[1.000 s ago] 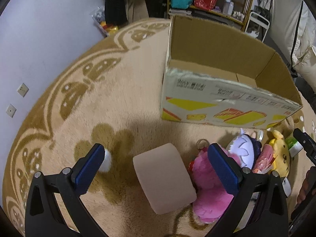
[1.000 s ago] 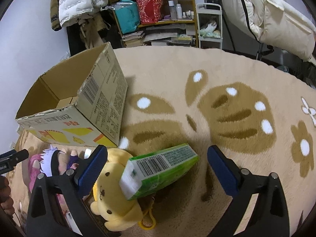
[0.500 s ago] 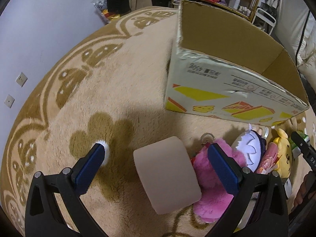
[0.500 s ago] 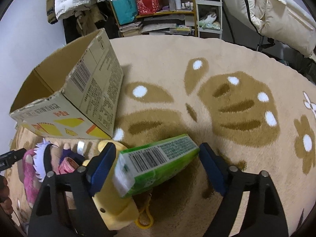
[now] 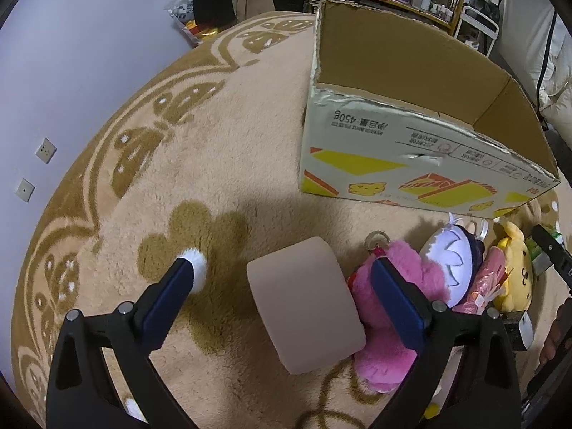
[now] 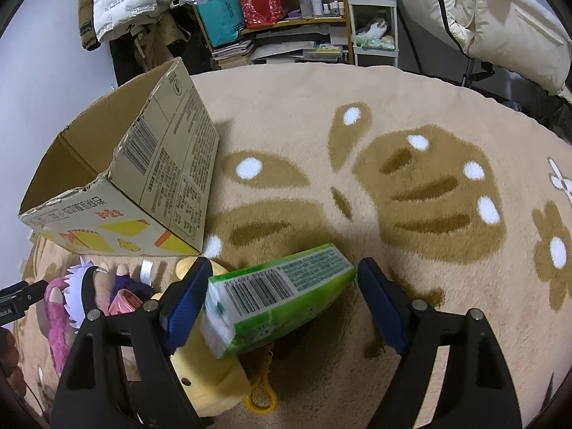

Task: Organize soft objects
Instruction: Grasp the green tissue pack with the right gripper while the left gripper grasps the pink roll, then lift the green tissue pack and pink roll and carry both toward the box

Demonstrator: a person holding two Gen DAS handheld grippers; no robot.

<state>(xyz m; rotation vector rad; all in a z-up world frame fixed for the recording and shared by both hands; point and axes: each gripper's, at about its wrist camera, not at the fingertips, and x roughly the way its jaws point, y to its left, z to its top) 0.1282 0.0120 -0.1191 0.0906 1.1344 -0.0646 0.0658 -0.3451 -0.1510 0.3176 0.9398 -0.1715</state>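
1. Two grippers hang over a pile of soft things on the carpet (image 6: 411,107).
2. The right gripper (image 6: 282,304) has its jaws apart around the green tissue pack (image 6: 275,296), not clearly pressing it; the pack's long axis runs slanted across the gap.
3. The left gripper (image 5: 286,286) is wide apart over the beige pad (image 5: 304,307), empty.
4. The cardboard box (image 6: 118,178) stands just beyond; shelves (image 6: 286,28) stand far behind.

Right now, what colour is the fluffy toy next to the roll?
Pink. The fluffy toy lies right of the roll; the left wrist view shows it best.
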